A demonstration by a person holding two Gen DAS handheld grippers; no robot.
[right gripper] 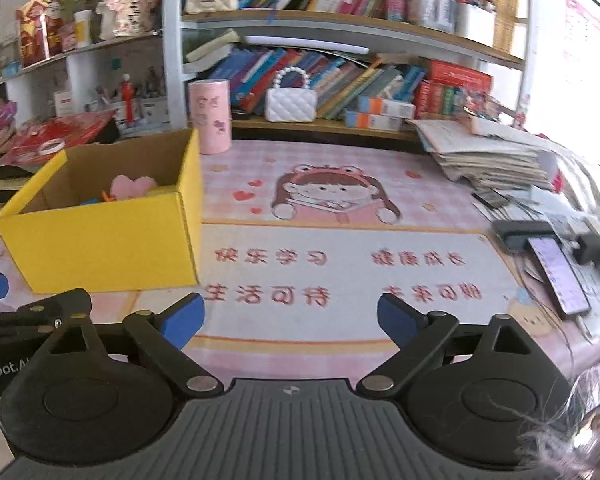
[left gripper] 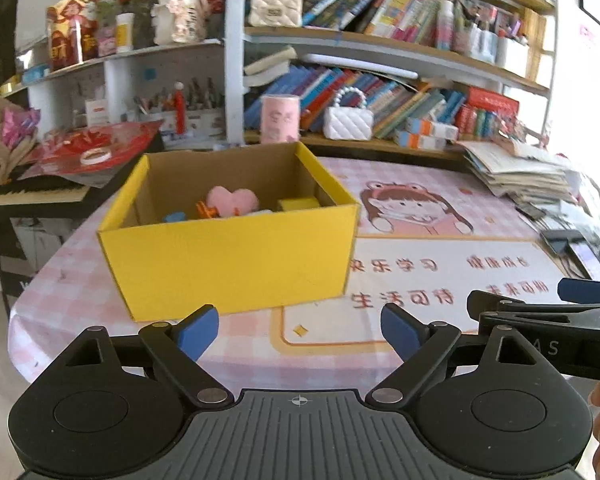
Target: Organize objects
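Left gripper and right gripper both hover spread wide with nothing between the pads, side by side over the pink mat. Yellow box sits just beyond on the left, with a pink heart plush, orange piece and yellow block inside. Pink canister stands behind the box; bookshelf is farthest.

"生活可待" on table mat, "Robot.A" on left hand-held gripper

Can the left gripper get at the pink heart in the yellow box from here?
Probably yes. The left gripper is open and empty, facing the yellow box, whose top is open. The pink heart lies inside behind the near wall, so the fingers would have to go over it and down.
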